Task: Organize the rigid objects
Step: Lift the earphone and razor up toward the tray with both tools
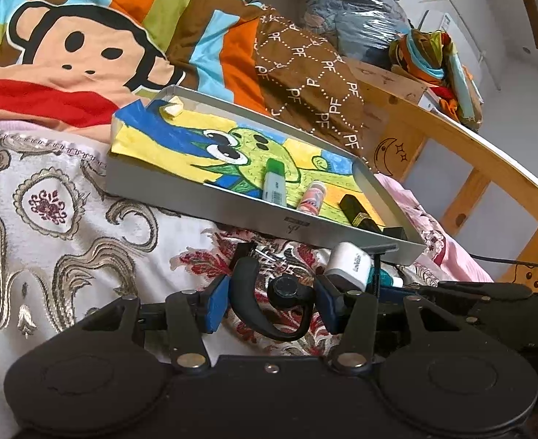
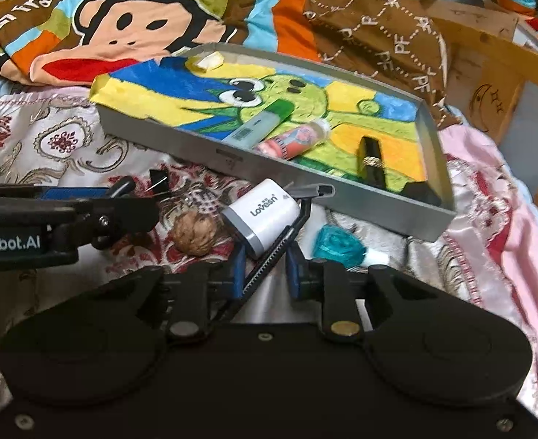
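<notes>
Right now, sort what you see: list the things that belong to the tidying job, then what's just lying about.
Job:
grey tray
black earpiece
white charger
black comb
walnut
green-capped tube
pink bottle
black lipstick

Lying about:
monkey blanket
patterned bedspread
wooden bed rail

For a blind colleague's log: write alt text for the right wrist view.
The right hand-held gripper, jaws open, straddles a black toothed razor-like tool beside a white LoVesn charger block and a brown walnut on patterned bedding. Behind sits a grey metal tray lined with a frog drawing, holding a green-capped tube, a pink bottle and a black lipstick.
</notes>
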### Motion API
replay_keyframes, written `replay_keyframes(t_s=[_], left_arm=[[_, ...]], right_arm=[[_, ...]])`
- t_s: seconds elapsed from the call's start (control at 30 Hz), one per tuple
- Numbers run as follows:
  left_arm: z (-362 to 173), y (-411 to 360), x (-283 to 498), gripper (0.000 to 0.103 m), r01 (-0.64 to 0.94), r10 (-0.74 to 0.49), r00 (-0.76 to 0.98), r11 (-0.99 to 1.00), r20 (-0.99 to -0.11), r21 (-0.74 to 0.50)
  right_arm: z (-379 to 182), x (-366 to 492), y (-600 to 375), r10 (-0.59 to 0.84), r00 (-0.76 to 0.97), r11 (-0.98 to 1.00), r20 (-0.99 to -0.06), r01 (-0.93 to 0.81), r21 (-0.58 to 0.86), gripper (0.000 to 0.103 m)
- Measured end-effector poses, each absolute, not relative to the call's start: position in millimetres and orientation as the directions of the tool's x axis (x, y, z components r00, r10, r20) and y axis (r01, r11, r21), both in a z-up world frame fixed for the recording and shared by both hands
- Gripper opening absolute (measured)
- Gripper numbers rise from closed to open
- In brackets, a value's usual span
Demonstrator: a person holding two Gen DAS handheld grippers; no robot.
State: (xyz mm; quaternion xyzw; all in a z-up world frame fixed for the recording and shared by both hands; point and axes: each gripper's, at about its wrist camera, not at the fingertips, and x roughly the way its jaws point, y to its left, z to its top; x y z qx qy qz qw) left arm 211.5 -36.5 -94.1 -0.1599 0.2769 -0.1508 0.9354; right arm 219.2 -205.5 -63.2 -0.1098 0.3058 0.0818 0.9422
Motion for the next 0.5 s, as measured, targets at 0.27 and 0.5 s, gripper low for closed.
replay_keyframes(t_s=[0.27, 0.5], left_arm=[[-92, -44, 208, 0.052, 0.22, -0.376, 0.81, 0.906, -0.449, -0.362], [-93, -48, 207, 0.052, 0.231, -0.376, 0.809, 0.91, -0.451, -0.345]], right_arm=[[-55, 219, -226, 0.071, 0.811, 0.974, -0.581, -0.183, -0.136, 0.013], [-56, 225, -251, 0.119, 0.737, 0.983, -0.665, -0.184, -0.028, 0.016]])
